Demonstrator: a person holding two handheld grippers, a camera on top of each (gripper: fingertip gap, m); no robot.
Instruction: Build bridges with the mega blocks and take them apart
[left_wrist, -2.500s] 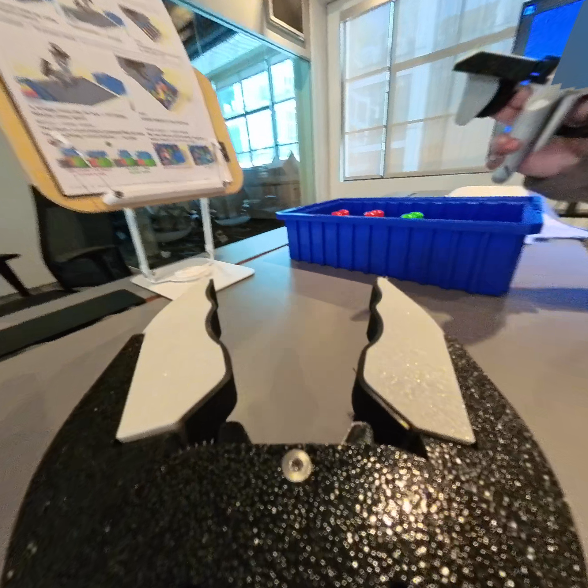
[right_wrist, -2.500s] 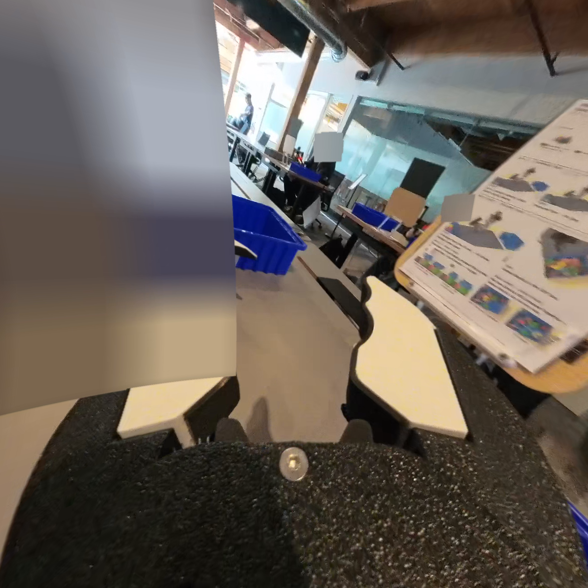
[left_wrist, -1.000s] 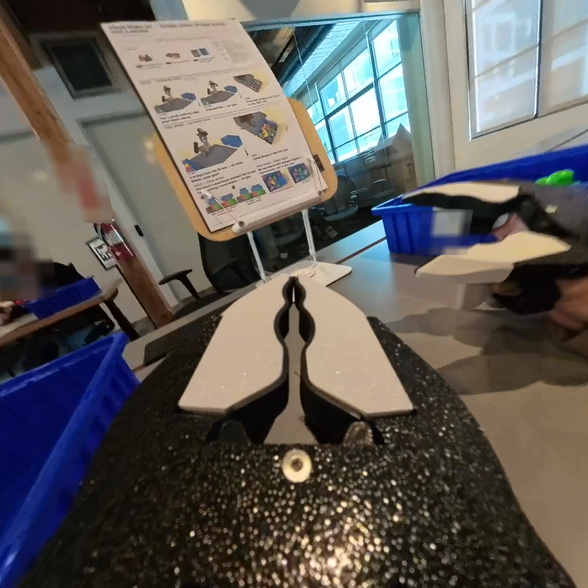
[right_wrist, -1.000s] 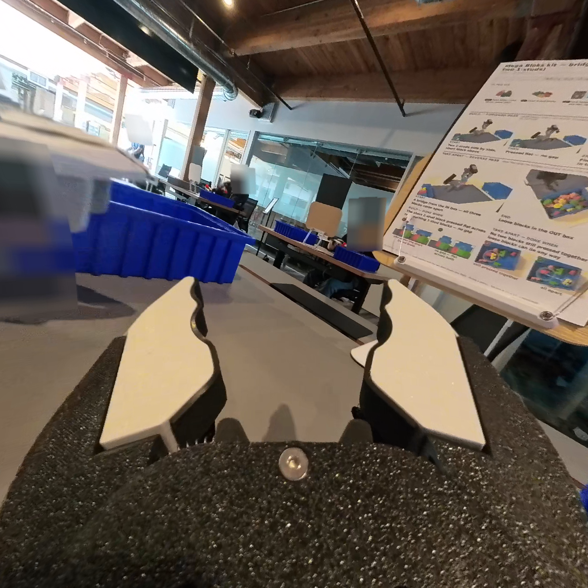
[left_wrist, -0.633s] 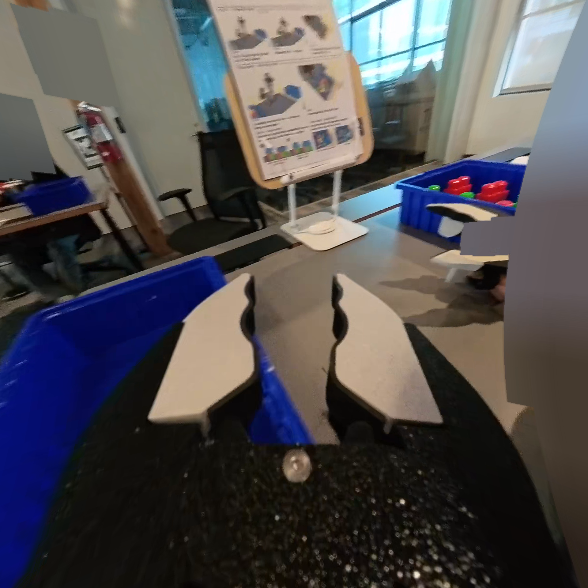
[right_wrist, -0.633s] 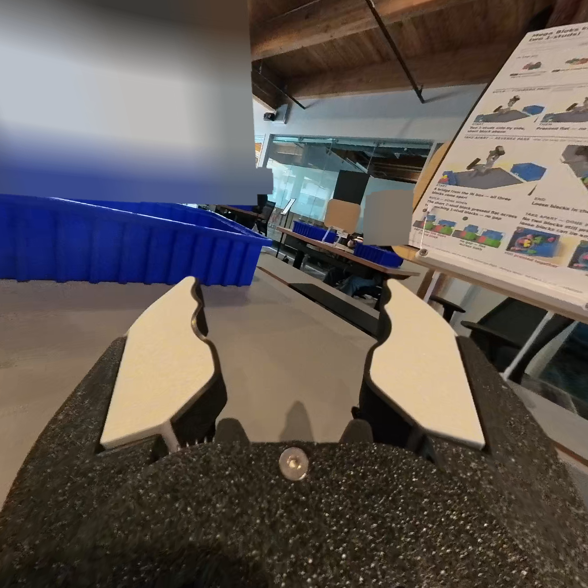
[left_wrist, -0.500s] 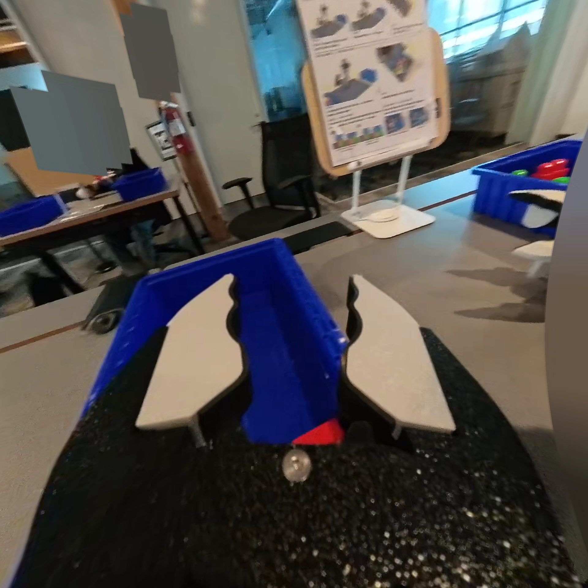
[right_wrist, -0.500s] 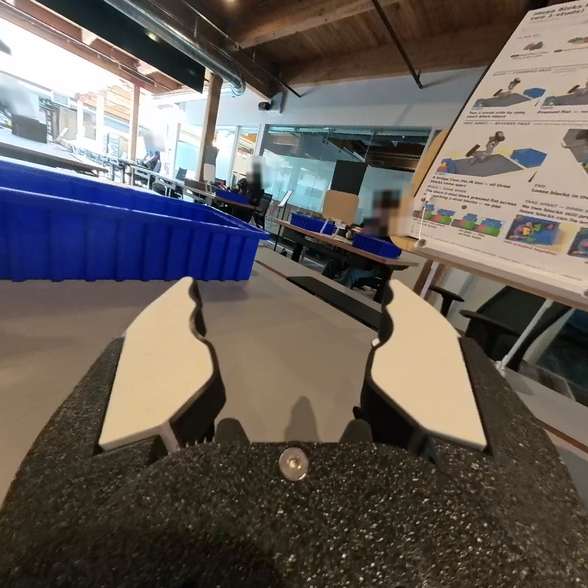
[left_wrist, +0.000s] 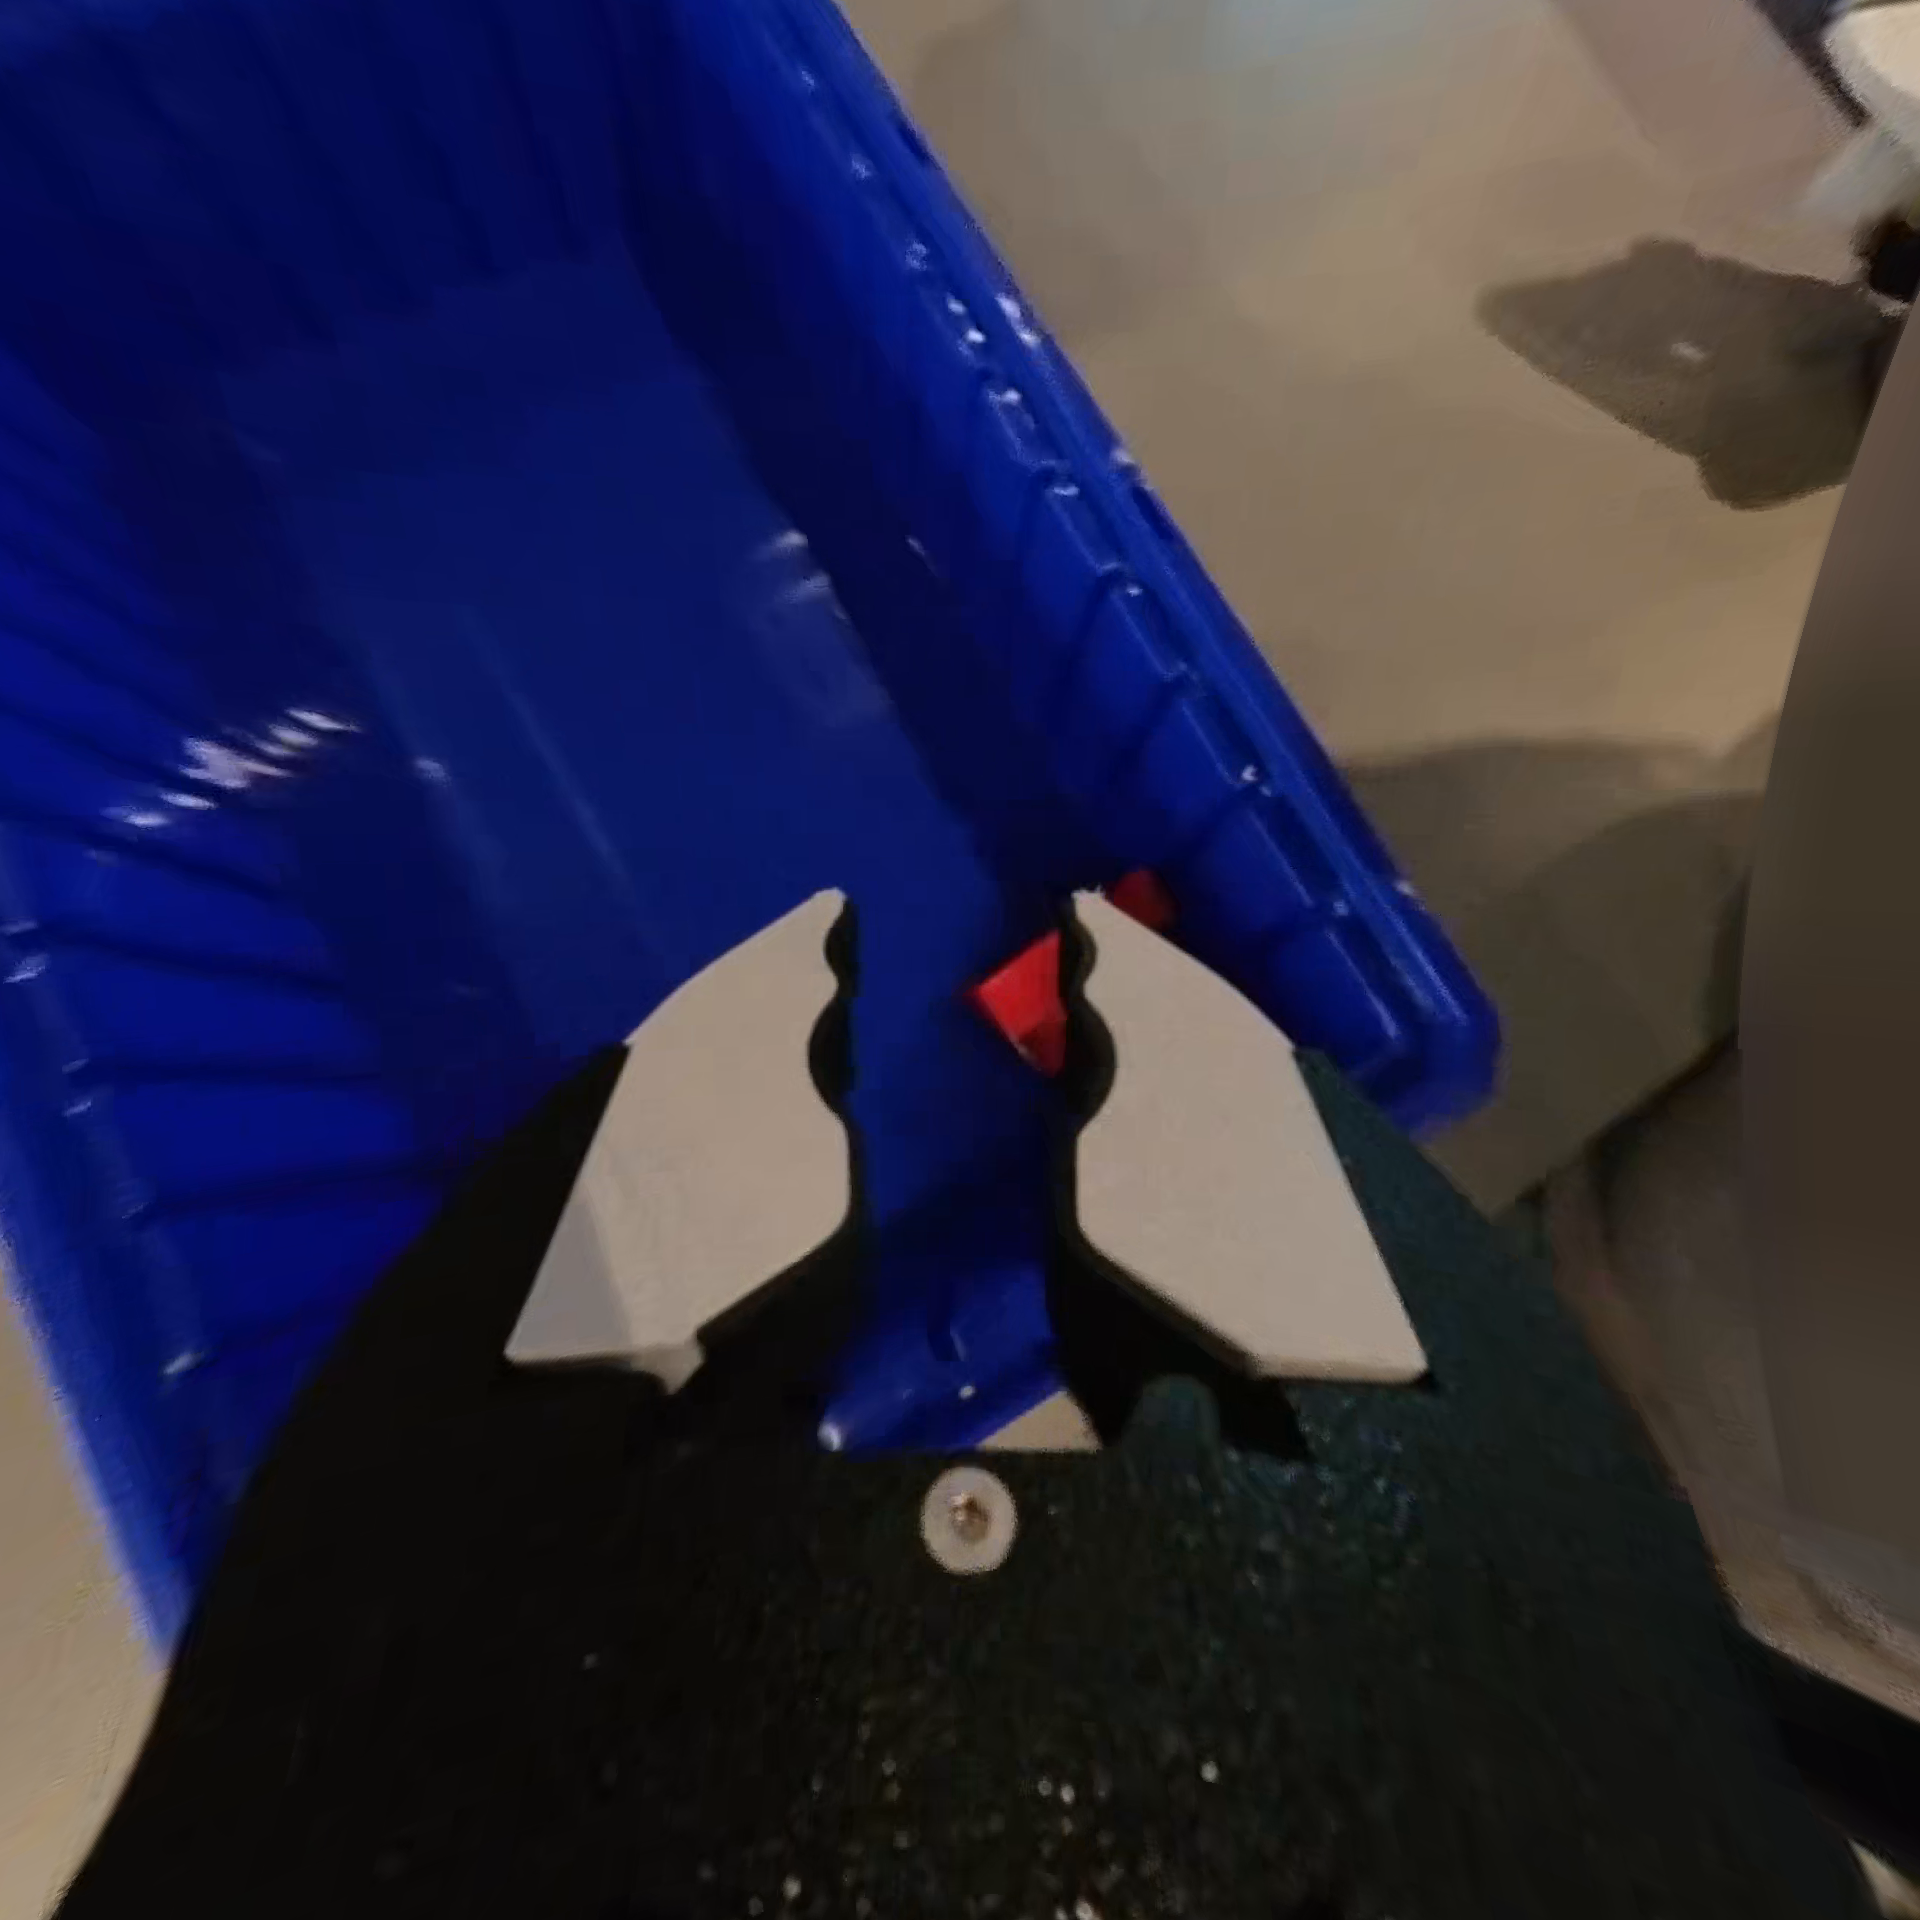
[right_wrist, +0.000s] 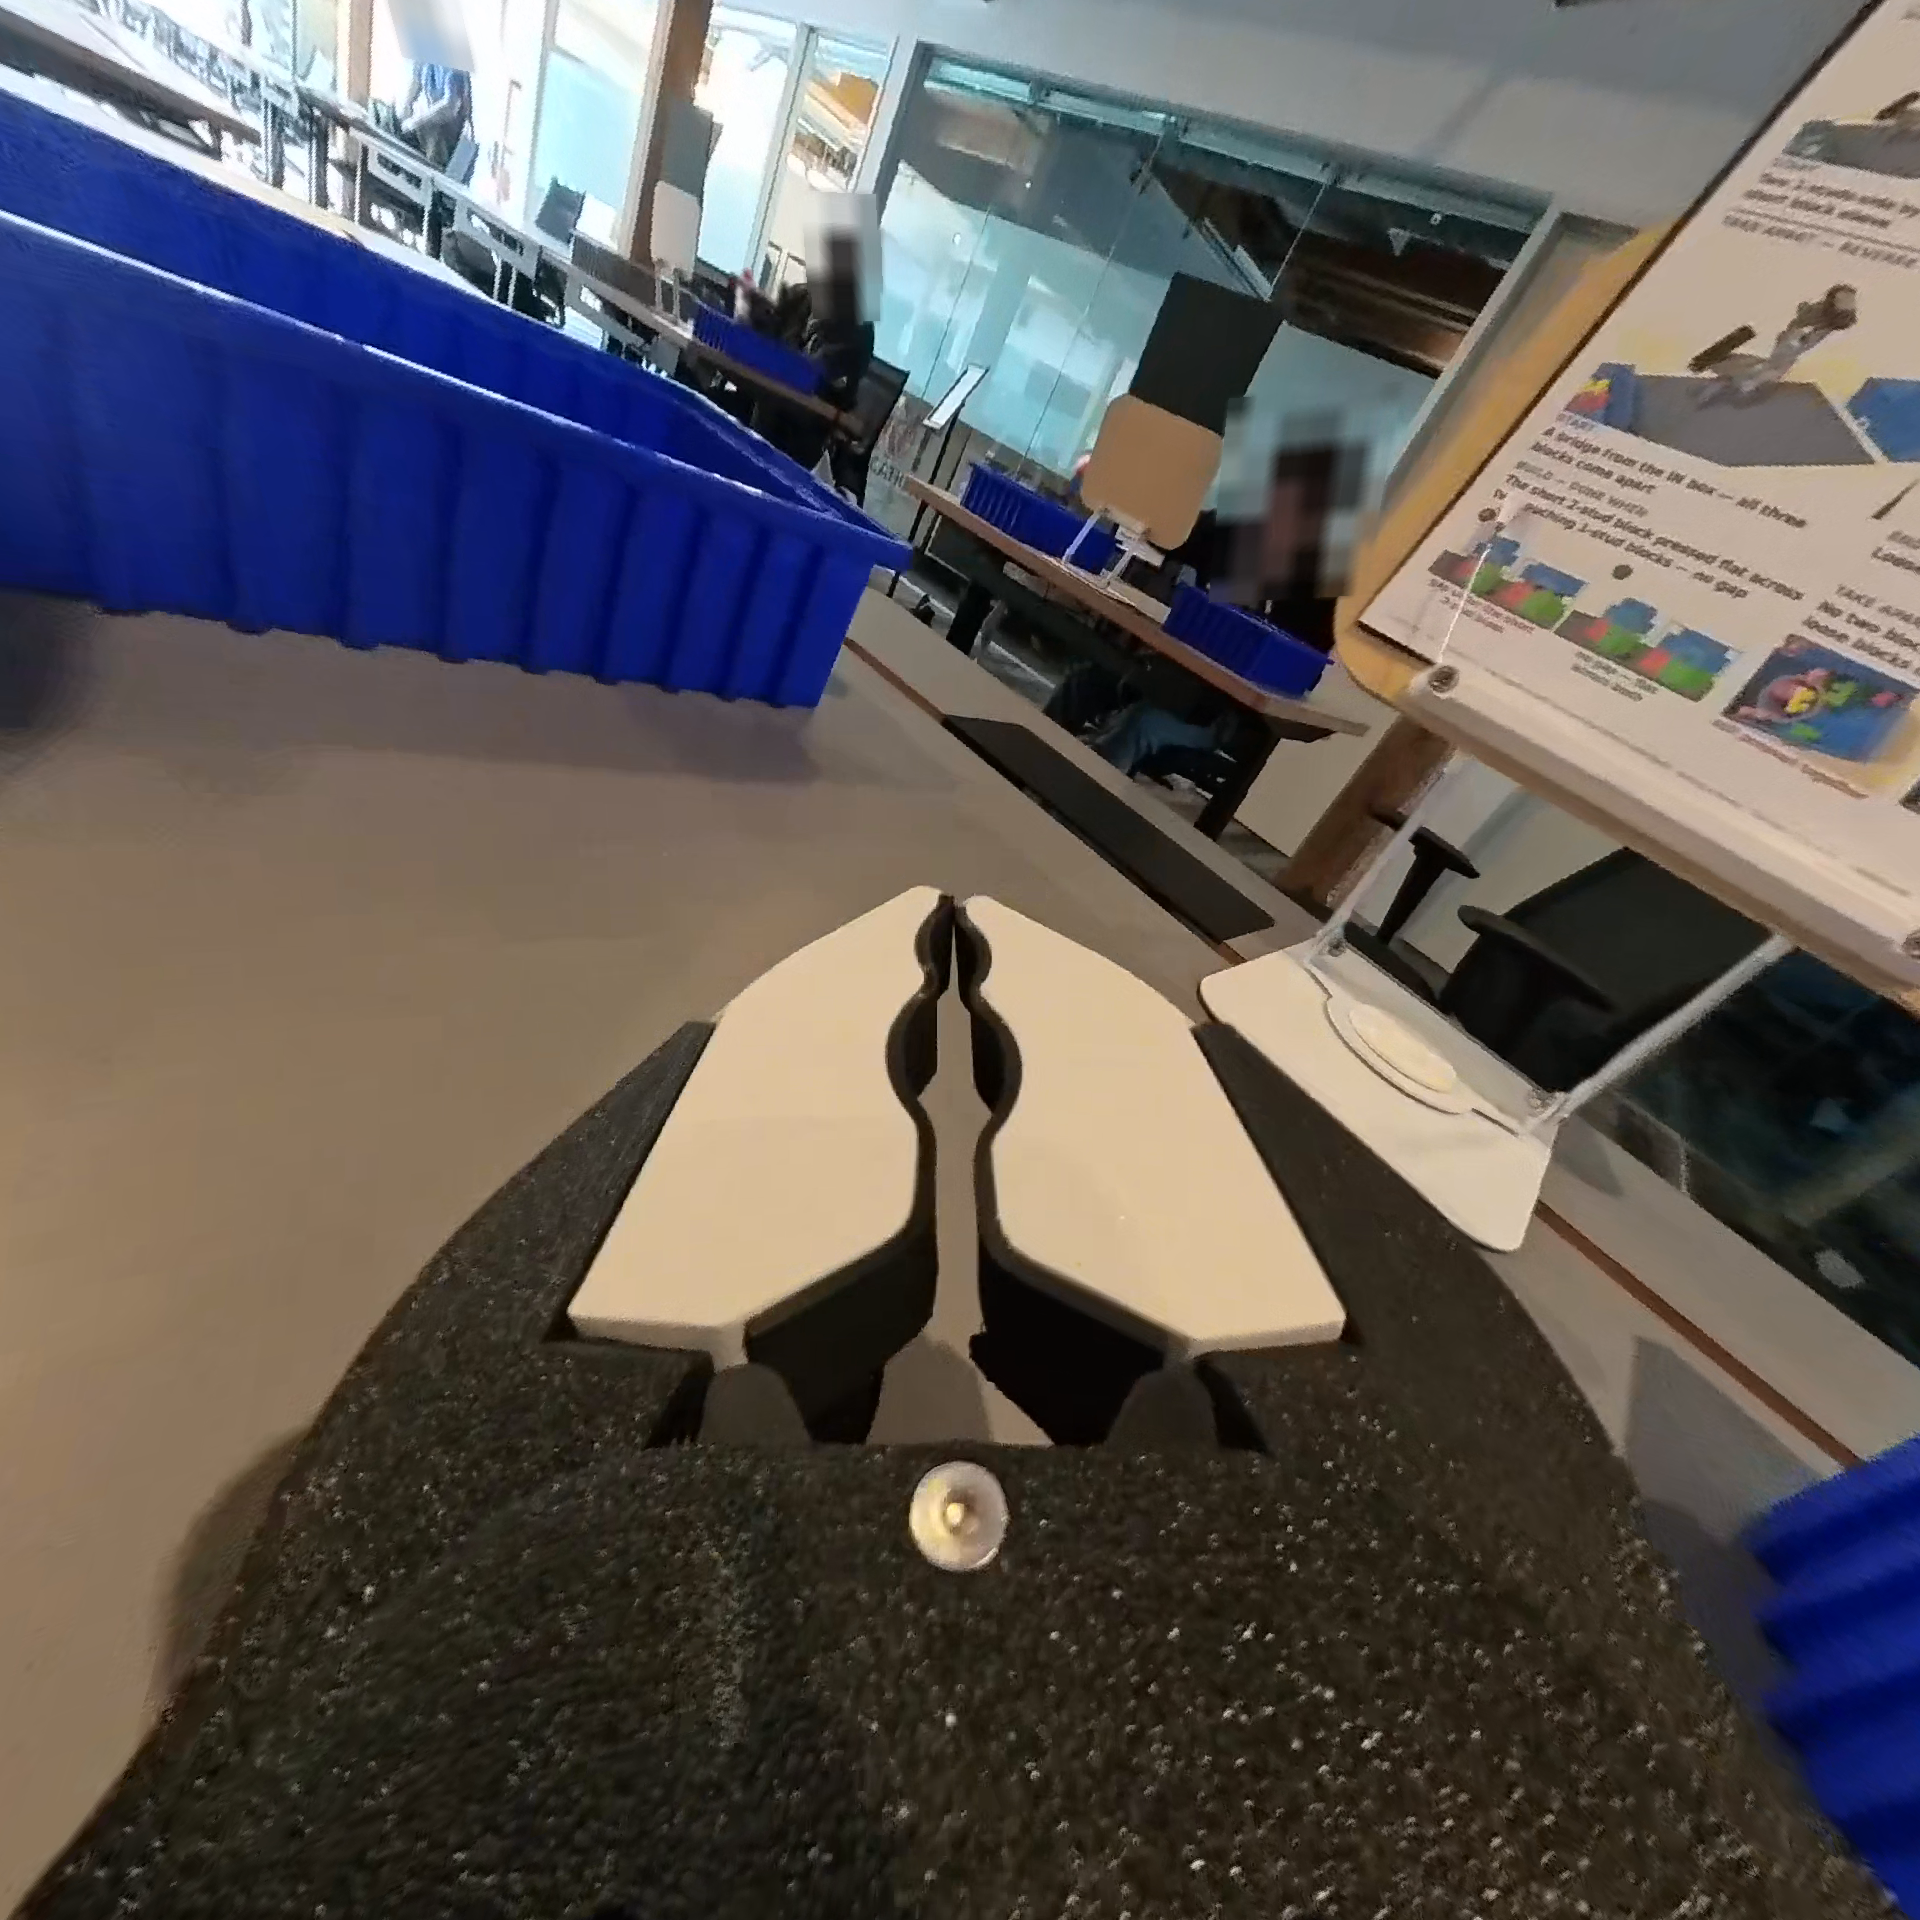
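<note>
In the left wrist view my left gripper (left_wrist: 956, 904) points down into a blue bin (left_wrist: 1195, 675). Its jaws stand partly open, with the bin floor showing between them. A red block (left_wrist: 1023, 997) lies in the bin's near right corner, against the inner side of the right finger and partly hidden by it. The view is blurred by motion. In the right wrist view my right gripper (right_wrist: 951, 914) is shut and empty, low over the grey table (right_wrist: 364, 987).
A second long blue bin (right_wrist: 416, 499) stands at the back left of the right wrist view. An instruction board (right_wrist: 1714, 416) on a white stand (right_wrist: 1403, 1091) is at the right. A blue bin corner (right_wrist: 1849, 1662) shows at the lower right. To the red block (left_wrist: 1023, 997): left tips about 9 centimeters, right tips about 40 centimeters.
My left gripper has tipped down into the blue bin near the red block and its jaws have narrowed. My right gripper has gone from open to shut.
</note>
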